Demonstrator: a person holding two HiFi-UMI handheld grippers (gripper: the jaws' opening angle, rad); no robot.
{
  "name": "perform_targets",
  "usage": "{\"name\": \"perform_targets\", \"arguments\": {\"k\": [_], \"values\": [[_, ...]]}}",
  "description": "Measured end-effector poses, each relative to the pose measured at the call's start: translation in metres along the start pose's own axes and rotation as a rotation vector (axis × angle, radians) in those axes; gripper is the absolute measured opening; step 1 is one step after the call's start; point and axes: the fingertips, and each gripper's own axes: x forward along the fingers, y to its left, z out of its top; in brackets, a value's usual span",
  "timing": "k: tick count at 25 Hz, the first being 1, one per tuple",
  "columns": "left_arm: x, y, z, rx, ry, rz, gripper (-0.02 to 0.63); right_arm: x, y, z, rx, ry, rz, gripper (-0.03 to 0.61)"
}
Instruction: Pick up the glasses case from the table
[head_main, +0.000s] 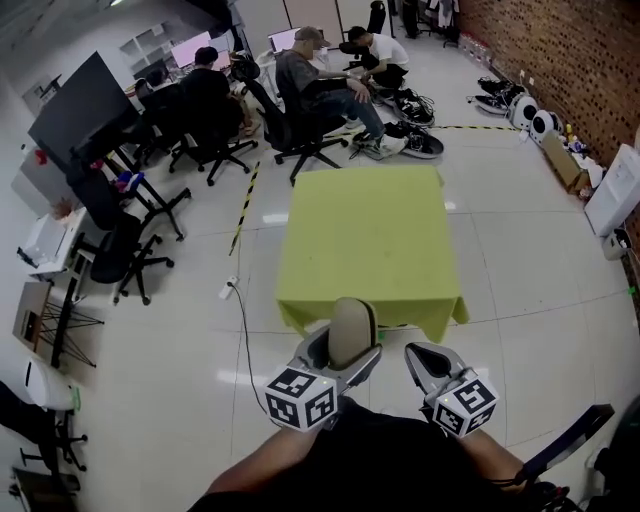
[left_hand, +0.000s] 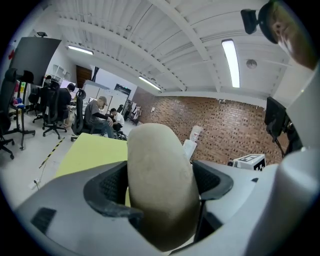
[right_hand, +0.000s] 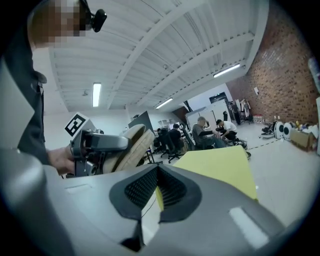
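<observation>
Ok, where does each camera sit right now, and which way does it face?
Head view: on the person's head, steeply down at the yellow-green table; left gripper, right gripper and a forearm show.
Left gripper view: on the left gripper, along its jaws, clamped on the glasses case.
Right gripper view: on the right gripper, along its closed, empty jaws.
Shared: all show case and table.

beige-tan glasses case (head_main: 352, 330), lime yellow-green table (head_main: 365, 240), left gripper (head_main: 345, 347) and right gripper (head_main: 428, 358) both grey with black ribbed pads plus black-and-white square-marker cubes, reddish-brown brick wall (head_main: 560, 50), pale glossy tiled floor (head_main: 520, 260), yellow-black striped floor tape (head_main: 245, 200)
</observation>
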Motion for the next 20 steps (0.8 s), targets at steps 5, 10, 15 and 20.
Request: {"name": "perform_targets", "arguments": {"k": [5,10,15,20], "values": [[-0.001,0.013,-0.007,-0.008,0.039,-0.041,0.403,0.008,0.012,-0.007,-0.005,0.025,-0.033,0.002],[-0.002,0.023,0.002,0.010,0.072,-0.104,0.403,0.026,0.029,0.002,-0.013,0.005,-0.071,0.002],[-0.023,0.051,0.006,0.011,0.078,-0.116,0.403,0.055,0.058,-0.002,-0.085,0.033,-0.077,0.002],[-0.038,0.070,0.012,0.011,0.062,-0.114,0.403,0.068,0.058,-0.004,-0.027,0.038,-0.108,0.002]]}}
